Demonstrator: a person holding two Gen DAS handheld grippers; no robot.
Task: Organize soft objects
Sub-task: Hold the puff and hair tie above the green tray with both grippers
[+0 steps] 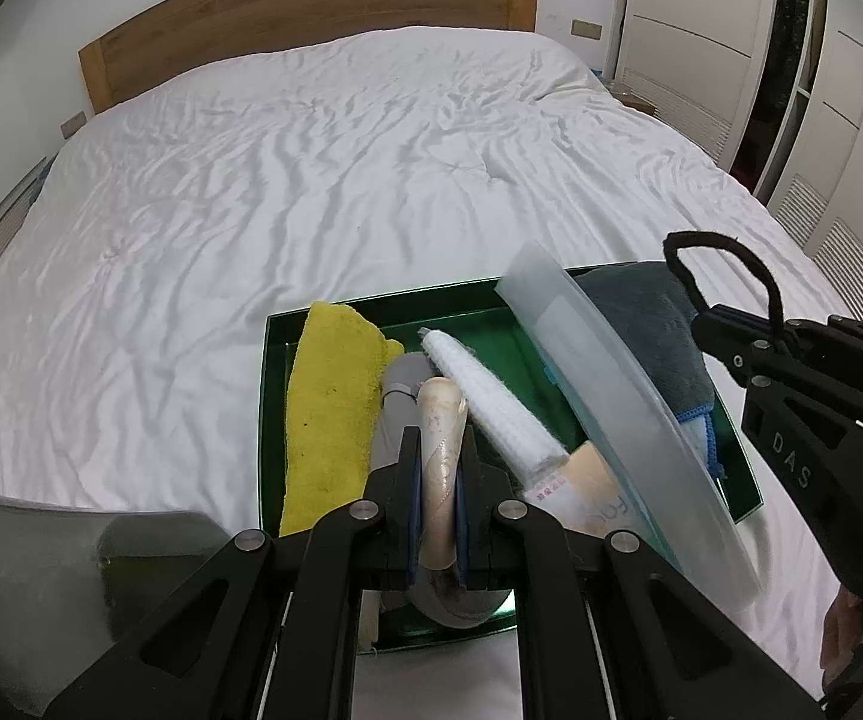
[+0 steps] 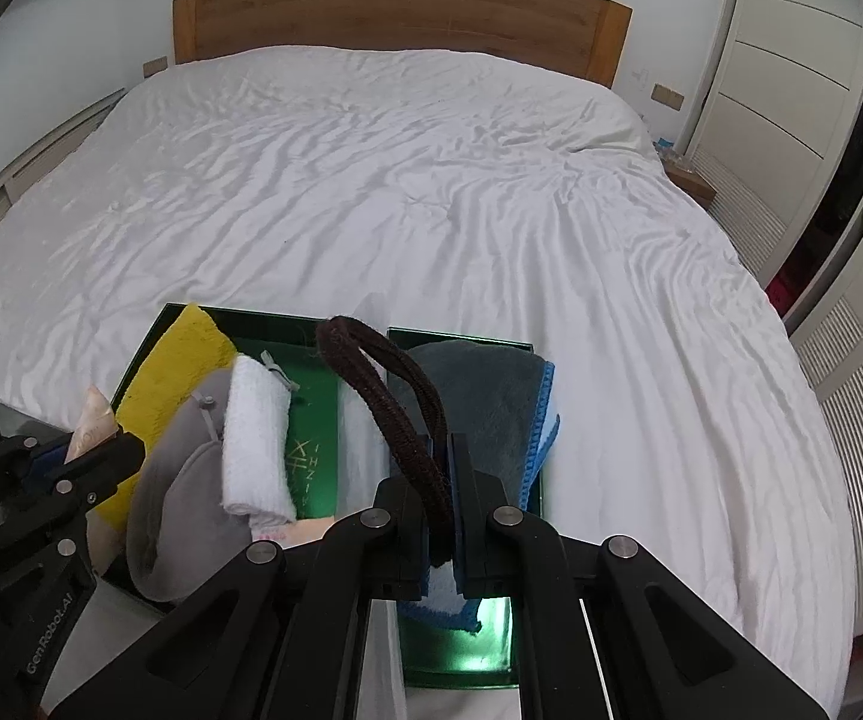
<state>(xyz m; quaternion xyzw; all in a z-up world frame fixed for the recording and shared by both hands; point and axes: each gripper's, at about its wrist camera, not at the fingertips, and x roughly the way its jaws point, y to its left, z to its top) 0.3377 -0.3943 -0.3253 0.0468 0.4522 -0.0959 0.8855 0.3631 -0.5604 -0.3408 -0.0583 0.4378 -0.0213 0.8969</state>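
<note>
soft objects fill the green tray (image 1: pixel 275 396) on the white bed (image 1: pixel 311 180): yellow cloth (image 1: pixel 326 414), white roll (image 1: pixel 491 402), grey towel (image 2: pixel 479 396). left gripper (image 1: pixel 438 480) clamps a pinkish roll (image 1: pixel 440 420); right gripper (image 2: pixel 444 480) pinches a brown loop (image 2: pixel 395 396). mid-placing, i judge; next, each needs a free slot.

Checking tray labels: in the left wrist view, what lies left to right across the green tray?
Folded yellow fuzzy cloth → grey cloth pouch → rolled white waffle towel → frosted translucent plastic lid → dark grey plush towel with blue edging.
</note>
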